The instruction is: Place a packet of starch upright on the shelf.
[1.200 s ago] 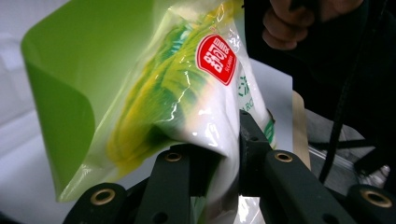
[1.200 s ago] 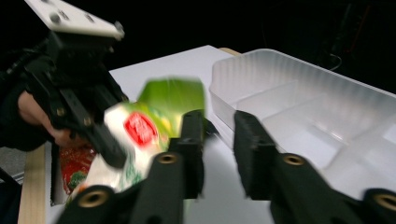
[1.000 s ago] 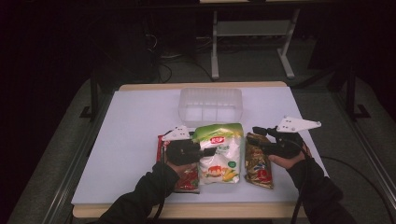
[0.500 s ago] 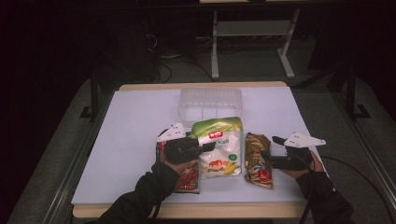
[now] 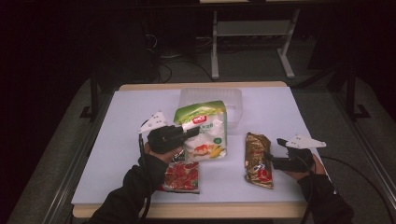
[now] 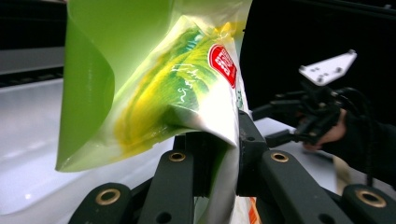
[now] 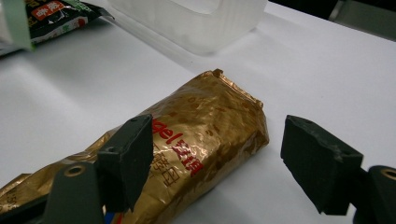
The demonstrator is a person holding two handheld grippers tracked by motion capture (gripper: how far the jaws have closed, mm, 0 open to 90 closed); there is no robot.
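Right now the left gripper (image 5: 189, 133) is clamping the green packet (image 5: 201, 130) by its edge and holding it clear of the white table (image 5: 121, 135), tilted so its top leans toward the clear plastic tub (image 5: 233, 100) at the far side; in the left gripper view the jaws are pinching the crinkled film tightly, which is probably why the packet (image 6: 154, 84) is hanging stiff rather than sagging. A side grip like this seems chosen so the packet can be swung over the tub's rim and dropped in. Below that hand, a red packet (image 5: 181, 176) is lying flat near the front edge. The right gripper (image 5: 275, 151) is sitting low beside the gold packet (image 5: 258, 159), and its jaws have just been opening; in the right gripper view they are standing wide apart, one on each side of the gold packet (image 7: 196, 140), without pressing on it, apparently lining up to close across its width.
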